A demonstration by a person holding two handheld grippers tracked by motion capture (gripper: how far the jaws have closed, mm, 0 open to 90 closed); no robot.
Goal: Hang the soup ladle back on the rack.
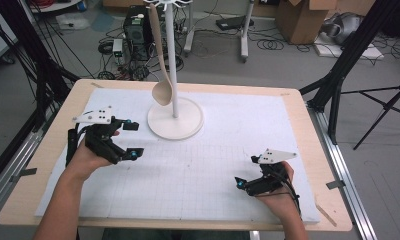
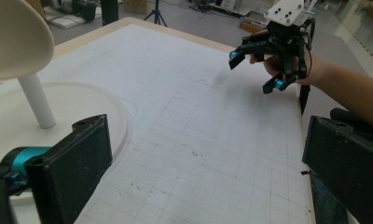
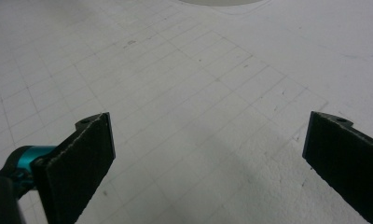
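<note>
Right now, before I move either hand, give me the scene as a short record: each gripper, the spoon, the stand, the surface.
left gripper: open, nothing between the jaws, just left of the stand's base
right gripper: open, empty, low over the mat at the near right
spoon: beige, hanging from the top of the stand, bowl down, clear of both grippers
stand: white pole on a round base, at the far middle of the mat
mat: white, gridded, on a wooden table
</note>
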